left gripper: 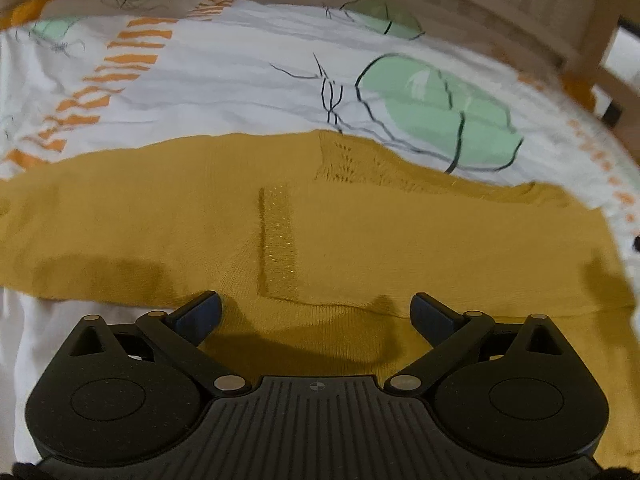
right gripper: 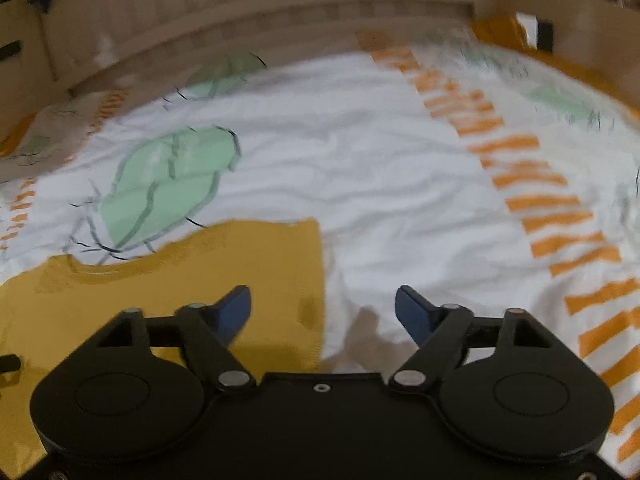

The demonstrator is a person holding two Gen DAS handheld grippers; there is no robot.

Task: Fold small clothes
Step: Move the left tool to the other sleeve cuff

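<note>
A mustard-yellow knitted garment (left gripper: 360, 232) lies flat across the bed sheet, with a glittery ribbed strip near its middle. My left gripper (left gripper: 316, 314) hovers open over its near edge, nothing between the blue fingertips (left gripper: 200, 314). In the right wrist view the same garment (right gripper: 200, 280) fills the lower left, its straight side edge running down the middle. My right gripper (right gripper: 323, 310) is open and straddles that edge: the left fingertip (right gripper: 234, 312) is over the knit, the other over the bare sheet. Neither holds anything.
The white sheet (right gripper: 380, 180) has green leaf prints and orange striped bands. A wooden slatted bed frame (right gripper: 280, 4) borders the far side, and its rail (left gripper: 580, 20) shows at upper right in the left wrist view. Bare sheet lies right of the garment.
</note>
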